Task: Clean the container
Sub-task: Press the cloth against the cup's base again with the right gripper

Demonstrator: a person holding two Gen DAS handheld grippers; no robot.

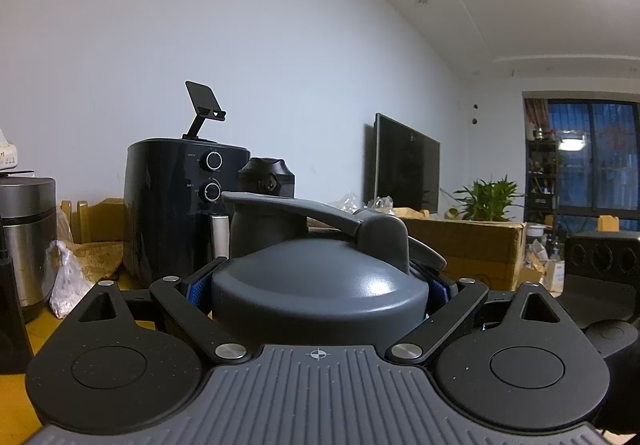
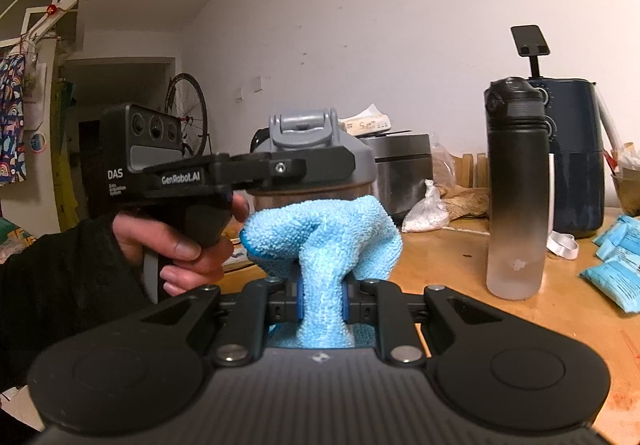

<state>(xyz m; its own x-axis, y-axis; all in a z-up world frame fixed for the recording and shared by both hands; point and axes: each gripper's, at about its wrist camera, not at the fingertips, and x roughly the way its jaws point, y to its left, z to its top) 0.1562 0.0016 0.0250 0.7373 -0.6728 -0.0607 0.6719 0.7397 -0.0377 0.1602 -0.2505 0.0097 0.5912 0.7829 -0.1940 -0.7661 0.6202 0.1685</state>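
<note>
The wooden desk (image 2: 460, 257) carries everything, with the white wall behind its far edge. Largest on it is the dark blue air fryer (image 1: 176, 205) at the far edge, a black phone stand (image 1: 204, 109) on top. Just in front of the fryer stands a black-to-clear water bottle (image 2: 516, 197), upright and apart from my work. A steel cooker (image 2: 404, 169) sits further along the far edge, with a plastic bag of white bits (image 2: 424, 213) beside it. Blue packets (image 2: 616, 265) lie toward the right edge.

The container (image 2: 320, 161) I am cleaning is a shaker cup with a grey flip-cap lid and a brownish body. My left hand-held gripper (image 1: 320, 285) points level and pinches it at the lid, one blue pad on each side, so the grey dome fills the space between the fingers. My left hand (image 2: 180, 241) grips the handle.

My right hand-held gripper (image 2: 322, 301) is pressed nearly together on a light blue microfibre cloth (image 2: 324, 241), which bunches up above the pads. The bunched cloth sits just below the lid against the container's body; whether it touches I cannot tell.
</note>
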